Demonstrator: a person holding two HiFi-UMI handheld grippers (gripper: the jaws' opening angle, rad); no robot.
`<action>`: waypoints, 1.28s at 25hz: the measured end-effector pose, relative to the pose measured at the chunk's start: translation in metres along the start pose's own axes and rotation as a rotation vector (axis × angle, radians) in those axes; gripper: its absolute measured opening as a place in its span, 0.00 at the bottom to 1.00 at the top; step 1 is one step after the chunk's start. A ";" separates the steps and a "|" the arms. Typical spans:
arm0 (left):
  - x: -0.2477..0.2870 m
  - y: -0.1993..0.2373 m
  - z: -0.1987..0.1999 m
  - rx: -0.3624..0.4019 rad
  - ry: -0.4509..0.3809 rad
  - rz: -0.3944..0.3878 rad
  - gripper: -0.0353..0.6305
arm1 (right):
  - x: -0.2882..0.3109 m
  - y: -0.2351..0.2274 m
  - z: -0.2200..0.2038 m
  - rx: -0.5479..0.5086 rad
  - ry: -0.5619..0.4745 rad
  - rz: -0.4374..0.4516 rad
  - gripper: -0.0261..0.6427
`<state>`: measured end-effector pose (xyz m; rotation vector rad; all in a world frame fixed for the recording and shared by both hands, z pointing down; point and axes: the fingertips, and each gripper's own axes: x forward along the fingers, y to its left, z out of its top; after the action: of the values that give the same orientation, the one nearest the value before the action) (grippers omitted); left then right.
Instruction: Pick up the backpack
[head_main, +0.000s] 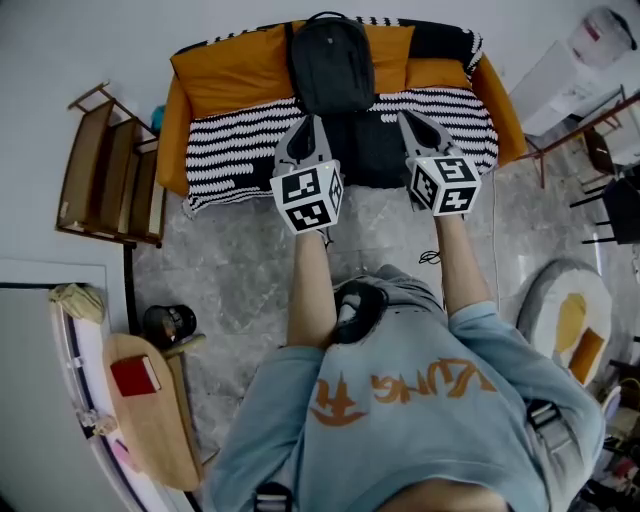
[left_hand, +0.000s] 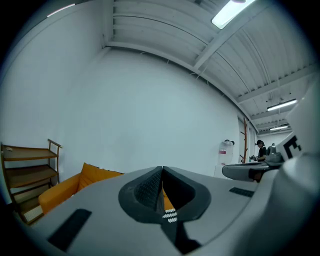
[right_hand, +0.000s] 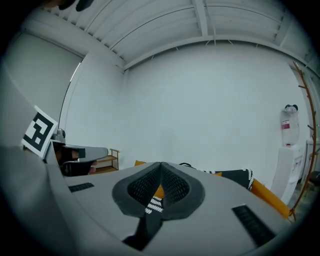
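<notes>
head view: black backpack (head_main: 332, 62) stands upright on the orange sofa (head_main: 215, 70), leaning on the back cushions, about mid-sofa. a black-and-white striped blanket (head_main: 245, 140) covers the seat in front of it. left gripper (head_main: 310, 120) and right gripper (head_main: 405, 116) are held side by side over the seat's front part, tips towards the backpack, one on each side of it and short of touching it. floor (head_main: 240, 270) is grey mottled stone. wooden shelf (head_main: 105, 170) sits against the white wall, left of the sofa. near left: a round wooden table (head_main: 160, 440) with a red book (head_main: 135, 376) on it, and a dark round container (head_main: 168, 323) just beside it. right side: a grey round cushion (head_main: 545, 290) with yellow patches, and dark chair frames (head_main: 610, 200).

left gripper view: jaws pressed together, nothing between the pads. beyond them a bare white wall (left_hand: 150, 100), the sofa's orange arm and the shelf at lower left. ribbed ceiling with a strip light (left_hand: 230, 12). far right, a person (left_hand: 260, 150) stands in the background.

right gripper view: jaws pressed together too, empty. orange cushion and striped cloth show in the gap behind the pads. the backpack's top loop pokes up just over the jaw tips. a white water dispenser (right_hand: 288, 145) stands against the wall at right.
</notes>
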<state>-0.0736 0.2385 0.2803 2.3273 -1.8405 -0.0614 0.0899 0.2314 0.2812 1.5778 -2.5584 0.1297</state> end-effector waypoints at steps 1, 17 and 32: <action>-0.001 0.001 0.000 0.002 0.001 0.004 0.08 | 0.000 0.000 0.000 0.000 -0.001 -0.004 0.03; -0.006 0.018 0.009 -0.031 -0.018 -0.027 0.08 | 0.006 0.007 0.017 -0.007 -0.039 -0.003 0.03; 0.001 0.038 0.035 -0.009 -0.096 0.016 0.08 | 0.019 -0.005 0.044 0.003 -0.106 -0.025 0.03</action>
<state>-0.1142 0.2253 0.2524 2.3425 -1.8985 -0.1820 0.0825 0.2059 0.2404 1.6600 -2.6163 0.0489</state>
